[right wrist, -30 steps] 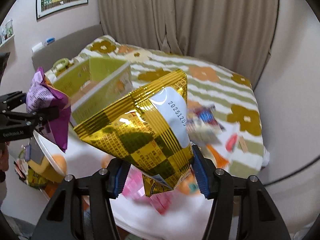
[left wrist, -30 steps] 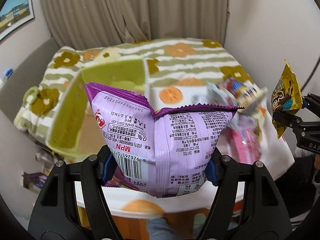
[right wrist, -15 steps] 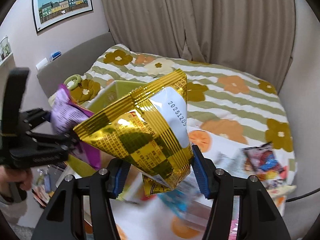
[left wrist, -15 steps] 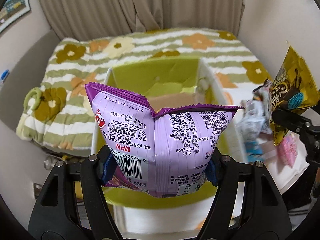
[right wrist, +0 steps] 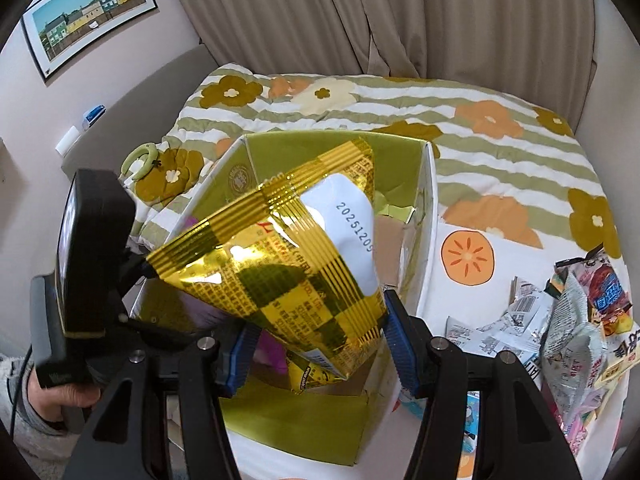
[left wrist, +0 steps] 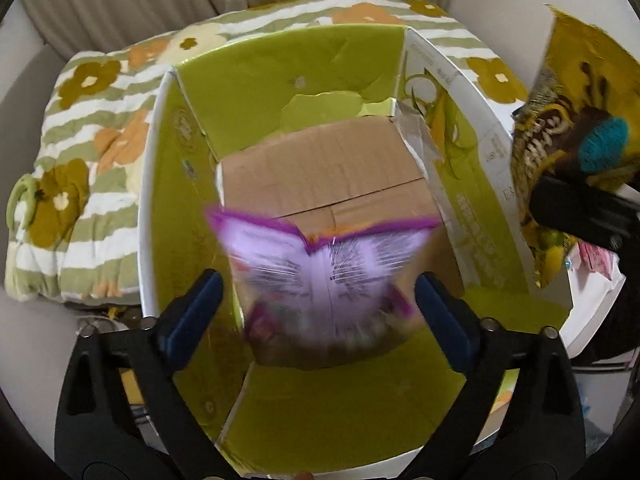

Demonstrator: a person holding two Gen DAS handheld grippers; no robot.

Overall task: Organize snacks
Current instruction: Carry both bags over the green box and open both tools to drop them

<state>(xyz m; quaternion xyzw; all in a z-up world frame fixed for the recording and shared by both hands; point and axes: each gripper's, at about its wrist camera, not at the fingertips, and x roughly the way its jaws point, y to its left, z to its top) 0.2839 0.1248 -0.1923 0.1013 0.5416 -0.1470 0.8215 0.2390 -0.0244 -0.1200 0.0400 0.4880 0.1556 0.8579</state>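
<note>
A green-lined cardboard box (left wrist: 256,64) with a brown bottom stands open below both grippers; it also shows in the right wrist view (right wrist: 430,216). My left gripper (left wrist: 316,296) is open over the box, its jaws spread wide apart. A purple snack bag (left wrist: 320,264), blurred, is between and beyond the fingers, loose inside the box. My right gripper (right wrist: 320,348) is shut on a gold snack bag (right wrist: 288,268) and holds it above the box's near right part. That gold bag also shows at the right edge of the left wrist view (left wrist: 576,128).
A pile of several snack packets (right wrist: 576,320) lies on the white cloth with orange prints (right wrist: 468,256) right of the box. A flowered striped bedspread (right wrist: 500,108) lies behind. The left gripper's body (right wrist: 92,248) is close to the gold bag's left side.
My left gripper has opened and let go of the purple bag, which drops into the box. Both grippers have moved over the box; the right still holds the gold bag.
</note>
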